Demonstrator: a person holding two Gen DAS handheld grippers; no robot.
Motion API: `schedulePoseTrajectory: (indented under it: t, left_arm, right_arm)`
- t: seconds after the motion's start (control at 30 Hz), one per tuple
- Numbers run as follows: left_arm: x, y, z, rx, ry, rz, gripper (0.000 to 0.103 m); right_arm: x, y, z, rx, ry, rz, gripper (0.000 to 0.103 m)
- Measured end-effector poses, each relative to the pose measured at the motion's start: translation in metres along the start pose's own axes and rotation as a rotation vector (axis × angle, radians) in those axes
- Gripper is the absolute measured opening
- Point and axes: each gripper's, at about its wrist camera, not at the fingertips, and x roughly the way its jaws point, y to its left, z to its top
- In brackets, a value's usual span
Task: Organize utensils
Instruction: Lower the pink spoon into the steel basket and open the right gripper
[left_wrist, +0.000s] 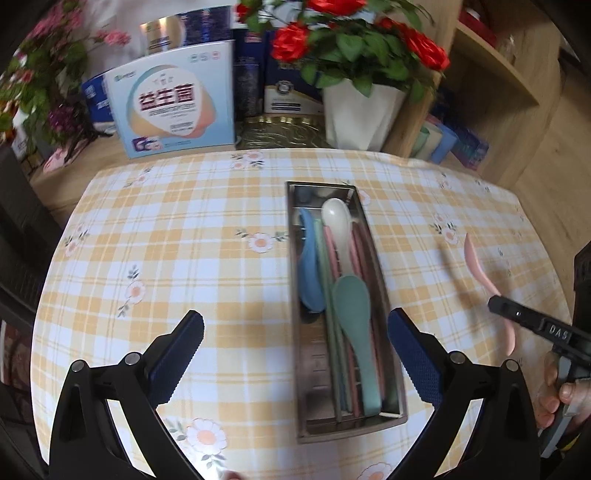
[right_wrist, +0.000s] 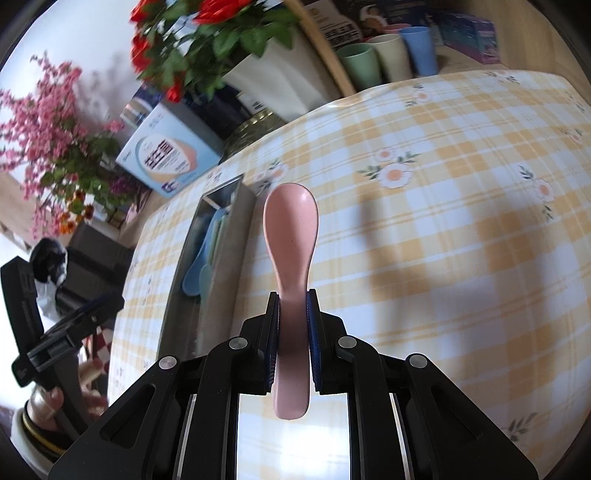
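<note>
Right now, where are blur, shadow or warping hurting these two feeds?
Left wrist view: flowers and the tray's contents smeared by motion, tablecloth bulging from fisheye. Right wrist view: pink spoon in the right claw sharp; dark shadows across the cloth beside it; background blurred.

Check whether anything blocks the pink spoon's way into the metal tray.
Nothing visible does. The pink plastic spoon, clamped in the right gripper, hangs beside the open-topped rectangular metal tray, with only bare checked tablecloth between.
</note>
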Motion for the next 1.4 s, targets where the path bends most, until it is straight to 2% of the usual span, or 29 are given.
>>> schedulePoseTrajectory:
  t: [0.33, 0.57, 0.7, 1.0, 1.27, 1.4]
  left_arm:
    - [-0.027, 0.043, -0.007, -0.080, -0.070, 0.020, 0.097]
    - [-0.036, 0.059, -0.016, -0.099, -0.084, 0.029, 0.097]
    - [-0.040, 0.069, -0.022, -0.108, -0.083, 0.043, 0.097]
    - [-0.041, 0.083, -0.029, -0.133, -0.061, 0.072, 0.097]
    - [-0.043, 0.078, -0.026, -0.119, -0.057, 0.084, 0.097]
    - [-0.044, 0.072, -0.024, -0.104, -0.055, 0.100, 0.097]
  right_arm:
    - [0.036, 0.067, -0.003, -0.096, 0.112, 0.016, 0.014]
    - [0.068, 0.105, -0.003, -0.058, 0.176, 0.024, 0.014]
    - [0.087, 0.120, -0.007, -0.050, 0.209, -0.020, 0.014]
    - [0.104, 0.133, -0.016, -0.056, 0.248, -0.082, 0.014]
    - [0.110, 0.133, -0.018, -0.017, 0.289, -0.018, 0.016]
    - [0.104, 0.132, -0.015, -0.022, 0.275, -0.012, 0.017]
